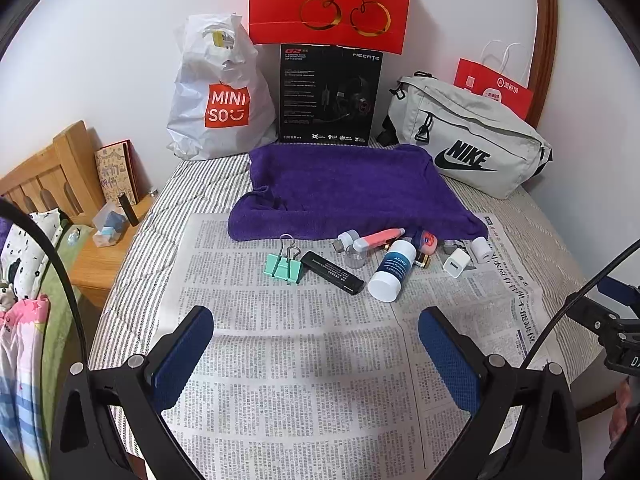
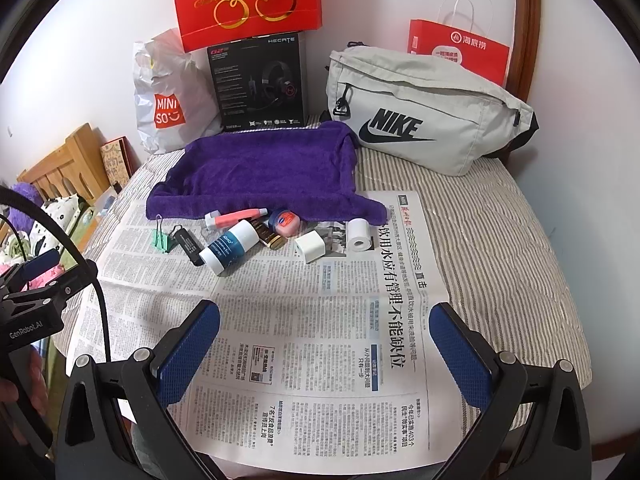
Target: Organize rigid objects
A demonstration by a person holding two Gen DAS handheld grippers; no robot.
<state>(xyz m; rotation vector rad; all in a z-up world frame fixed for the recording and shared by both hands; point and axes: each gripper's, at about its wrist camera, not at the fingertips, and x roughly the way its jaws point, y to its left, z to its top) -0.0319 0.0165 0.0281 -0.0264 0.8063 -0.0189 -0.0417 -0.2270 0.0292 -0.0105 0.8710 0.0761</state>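
Small items lie in a row on a newspaper [image 1: 304, 352] at the near edge of a purple towel [image 1: 344, 188]: a green binder clip [image 1: 283, 266], a black lighter-like stick [image 1: 333, 272], a white and blue bottle [image 1: 392, 270], a pink tube [image 1: 378, 238], a white charger cube [image 1: 456, 263], a small white roll [image 1: 481, 249]. In the right wrist view I see the bottle [image 2: 233, 246], the cube [image 2: 311, 247], the roll [image 2: 361, 234], a lip balm tin [image 2: 282, 221]. My left gripper [image 1: 316, 354] and right gripper [image 2: 324, 354] are open and empty, short of the items.
Behind the towel stand a white Miniso bag [image 1: 218, 96], a black headset box [image 1: 330, 94], a red gift bag [image 1: 330, 0] and a grey Nike bag [image 1: 468, 140]. A wooden bedside shelf [image 1: 100, 256] is on the left. The striped bed sheet [image 2: 500, 240] surrounds the newspaper.
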